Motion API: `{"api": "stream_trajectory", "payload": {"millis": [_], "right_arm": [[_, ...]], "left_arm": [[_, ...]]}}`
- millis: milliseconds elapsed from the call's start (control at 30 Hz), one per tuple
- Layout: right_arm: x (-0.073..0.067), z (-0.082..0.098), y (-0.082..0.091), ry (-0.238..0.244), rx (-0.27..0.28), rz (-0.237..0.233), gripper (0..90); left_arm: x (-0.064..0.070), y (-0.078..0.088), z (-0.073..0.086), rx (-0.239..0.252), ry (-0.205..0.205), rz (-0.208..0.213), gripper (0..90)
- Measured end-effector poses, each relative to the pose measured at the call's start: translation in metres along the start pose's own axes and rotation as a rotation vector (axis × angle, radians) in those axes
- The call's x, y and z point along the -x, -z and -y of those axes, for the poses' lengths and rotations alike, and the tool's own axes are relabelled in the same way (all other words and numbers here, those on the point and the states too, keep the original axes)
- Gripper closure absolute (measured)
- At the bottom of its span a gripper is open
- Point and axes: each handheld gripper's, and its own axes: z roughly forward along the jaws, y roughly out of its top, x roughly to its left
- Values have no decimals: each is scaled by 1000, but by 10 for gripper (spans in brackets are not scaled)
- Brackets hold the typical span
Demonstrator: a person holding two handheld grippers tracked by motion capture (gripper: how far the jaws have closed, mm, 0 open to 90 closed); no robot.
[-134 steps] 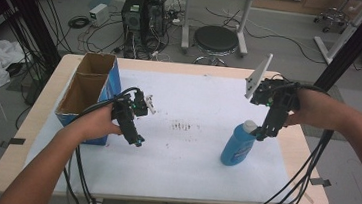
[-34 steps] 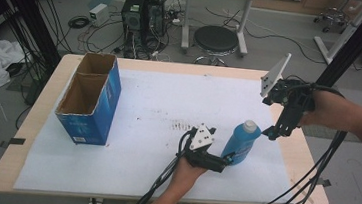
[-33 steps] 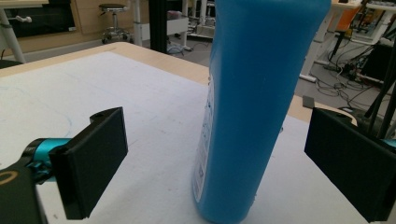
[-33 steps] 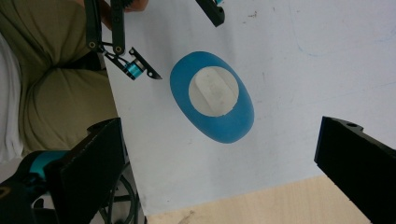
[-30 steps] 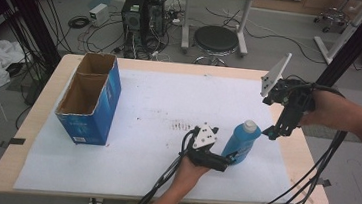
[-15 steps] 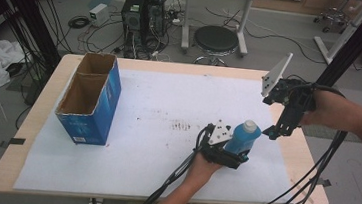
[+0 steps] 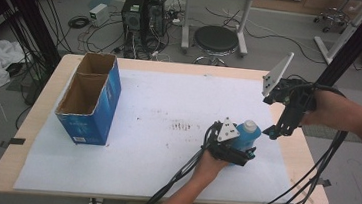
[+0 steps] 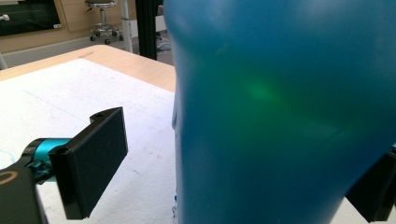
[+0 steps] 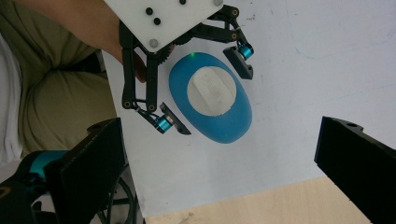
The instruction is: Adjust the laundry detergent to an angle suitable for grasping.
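Observation:
A blue bottle with a white cap stands upright on the white sheet, right of the middle. My left gripper is open, its jaws reaching around the bottle's body from the near side. In the left gripper view, the bottle is very close and the left pad stands apart from it. My right gripper hangs open just right of the cap and above the table. From above, the right gripper view shows the bottle and the left gripper astride it, between its own wide-apart jaws.
A blue cardboard box with an open top and two compartments stands at the left of the table. The wooden table edge lies close to the right of the bottle. Cables trail off the near edge.
My left gripper has crossed from beside the box to the bottle and slid its open jaws around it. The right gripper has lifted off the cap and now holds still.

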Motion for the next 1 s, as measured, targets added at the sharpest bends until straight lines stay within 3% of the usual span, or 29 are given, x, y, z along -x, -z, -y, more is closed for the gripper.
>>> {"api": "stream_trajectory", "payload": {"millis": [1000], "right_arm": [[0, -1, 0, 4, 4, 1, 11]], "left_arm": [[2, 0, 2, 9, -40, 21, 245]]}}
